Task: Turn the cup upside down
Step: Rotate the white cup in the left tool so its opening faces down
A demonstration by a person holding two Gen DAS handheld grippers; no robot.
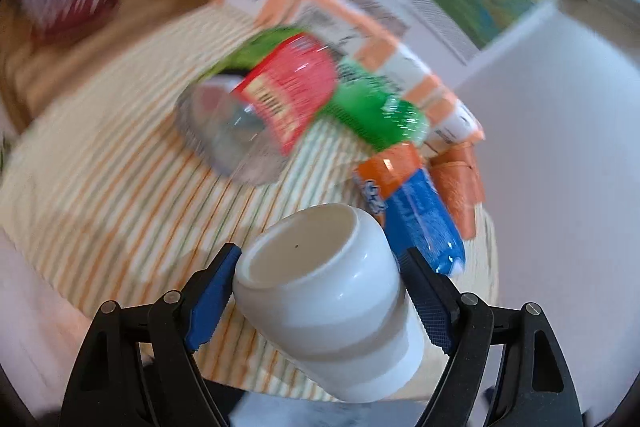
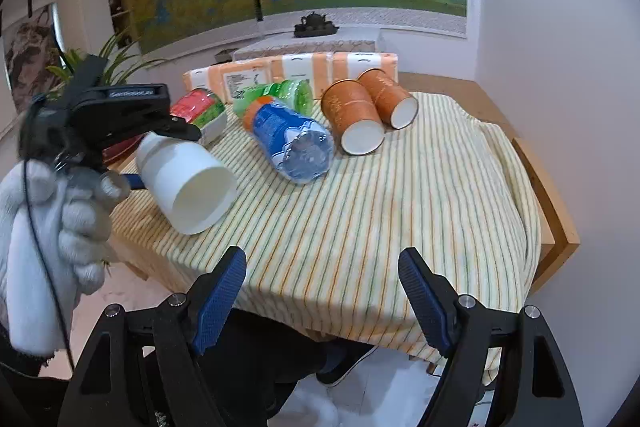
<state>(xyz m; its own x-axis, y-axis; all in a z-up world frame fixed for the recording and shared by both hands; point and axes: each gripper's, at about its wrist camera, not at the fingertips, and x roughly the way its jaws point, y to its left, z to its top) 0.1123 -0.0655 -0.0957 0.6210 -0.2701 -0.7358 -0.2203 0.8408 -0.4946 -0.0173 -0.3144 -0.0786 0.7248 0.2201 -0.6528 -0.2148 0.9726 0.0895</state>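
Observation:
My left gripper (image 1: 320,287) is shut on a white cup (image 1: 332,303) and holds it in the air, tilted on its side above the striped tablecloth (image 1: 120,195). In the right wrist view the same cup (image 2: 186,181) lies nearly level in the left gripper (image 2: 160,147), above the table's left edge. My right gripper (image 2: 322,291) is open and empty, in front of the table's near edge.
On the striped cloth (image 2: 360,227) lie a blue bottle (image 2: 292,139), a green bottle (image 2: 280,95), a red-labelled bottle (image 2: 200,107) and two orange paper cups (image 2: 356,119). Orange tissue packs (image 2: 292,71) stand behind them. The wooden table edge (image 2: 552,203) is at right.

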